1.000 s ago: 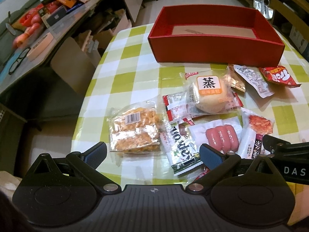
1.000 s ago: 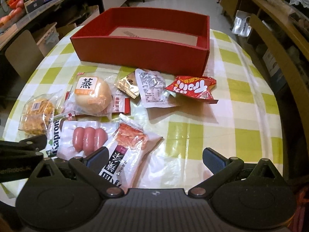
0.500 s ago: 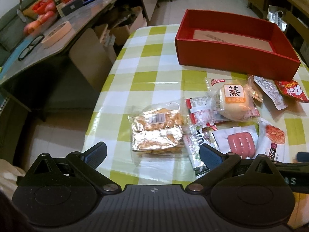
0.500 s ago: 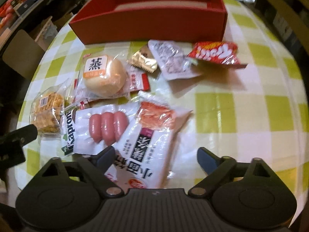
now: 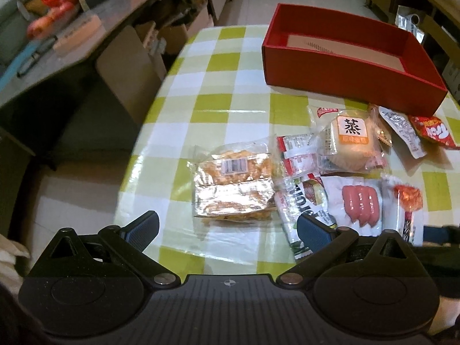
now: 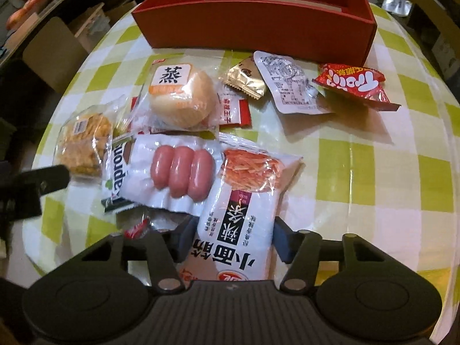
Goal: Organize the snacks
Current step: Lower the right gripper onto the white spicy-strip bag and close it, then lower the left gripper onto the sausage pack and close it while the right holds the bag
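The tabletop is wearing a shiny cloth with green and white squares. A red box is sitting at the far end, open on top. Snack packs are lying in front of it. A red chip bag is lying near the box, with a silver pack and a small gold pack beside it. A round bun pack is resting partly on a red and white packet. A crispy snack pack is sitting at the left. A sausage pack is lying on a green and white packet. A white noodle pack is lying beside the sausages, overlapping their pack.
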